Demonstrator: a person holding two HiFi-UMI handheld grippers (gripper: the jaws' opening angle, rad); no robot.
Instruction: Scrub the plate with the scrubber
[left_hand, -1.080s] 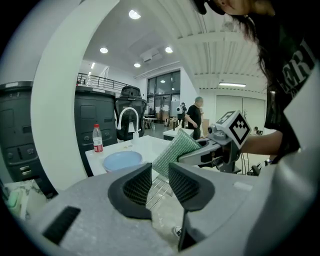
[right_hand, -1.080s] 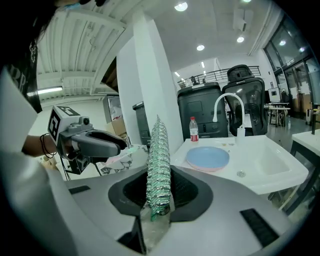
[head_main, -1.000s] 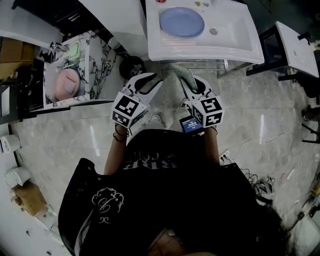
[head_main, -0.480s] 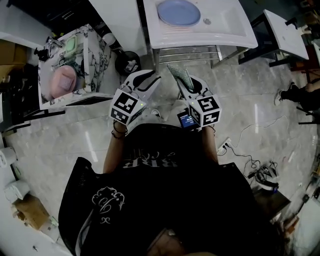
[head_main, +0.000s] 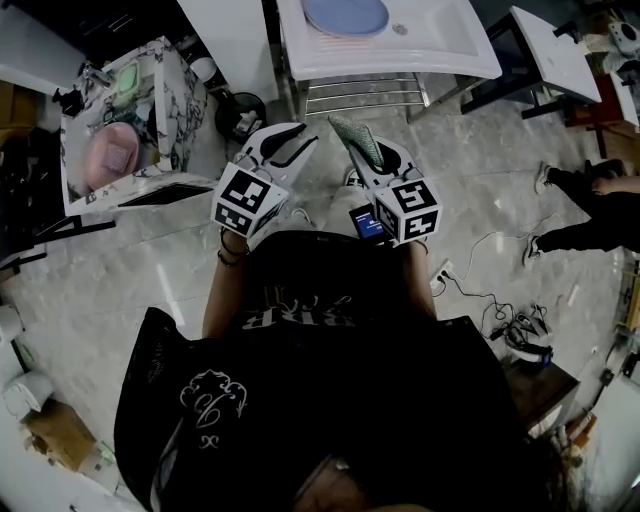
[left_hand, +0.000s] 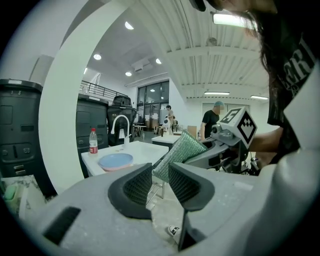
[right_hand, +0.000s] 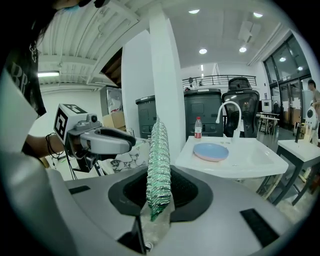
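Note:
A blue plate (head_main: 345, 15) lies in the white sink (head_main: 440, 45) at the top of the head view, well ahead of both grippers. It also shows in the left gripper view as the plate (left_hand: 116, 161) and in the right gripper view as the plate (right_hand: 210, 151). My right gripper (head_main: 352, 135) is shut on a green scrubber (head_main: 358, 145), which stands upright between the jaws as the scrubber (right_hand: 158, 165). My left gripper (head_main: 295, 140) hangs beside it, open by a narrow gap and holding nothing. Both are in the air over the floor.
A faucet (right_hand: 227, 115) and a water bottle (right_hand: 198, 127) stand at the sink's back. A marble-patterned cabinet (head_main: 110, 150) and a black round bin (head_main: 240, 115) sit at the left. At the right are a white table (head_main: 550, 50), floor cables (head_main: 520, 335) and a person's legs (head_main: 590, 210).
The sink and plate have slid toward the top edge of the head view, farther from me. Both grippers keep the same pose and the scrubber stays held.

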